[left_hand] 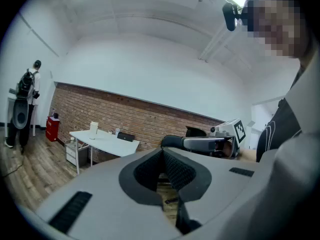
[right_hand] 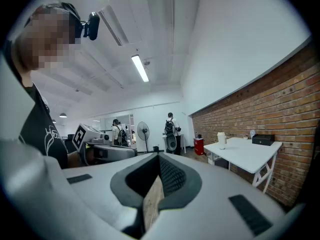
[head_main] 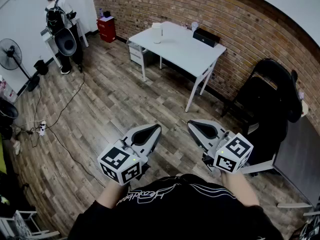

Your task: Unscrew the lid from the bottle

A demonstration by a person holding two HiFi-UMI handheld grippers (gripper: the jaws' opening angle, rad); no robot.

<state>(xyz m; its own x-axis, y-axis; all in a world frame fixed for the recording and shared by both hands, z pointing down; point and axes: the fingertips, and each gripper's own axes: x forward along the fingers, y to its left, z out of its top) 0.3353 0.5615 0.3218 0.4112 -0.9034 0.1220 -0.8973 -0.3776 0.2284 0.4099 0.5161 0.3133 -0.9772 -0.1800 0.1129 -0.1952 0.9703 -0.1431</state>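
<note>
A white bottle (head_main: 157,32) stands upright near the left end of the white table (head_main: 185,51) across the room; its lid is too small to make out. It also shows as a small white shape in the left gripper view, bottle (left_hand: 94,128), and in the right gripper view, bottle (right_hand: 221,137). My left gripper (head_main: 153,129) and right gripper (head_main: 194,125) are held close to my body over the wooden floor, far from the table. Both are shut with nothing between the jaws, as seen at the left gripper (left_hand: 164,156) and the right gripper (right_hand: 159,160).
A black box (head_main: 206,36) and a small cup (head_main: 194,26) sit on the table's far side, with a drawer unit (head_main: 136,51) beneath. A black chair (head_main: 270,99) stands at right. At back left are a person (head_main: 57,19), a fan (head_main: 11,54) and a red box (head_main: 106,29). Cables (head_main: 40,129) lie on the floor.
</note>
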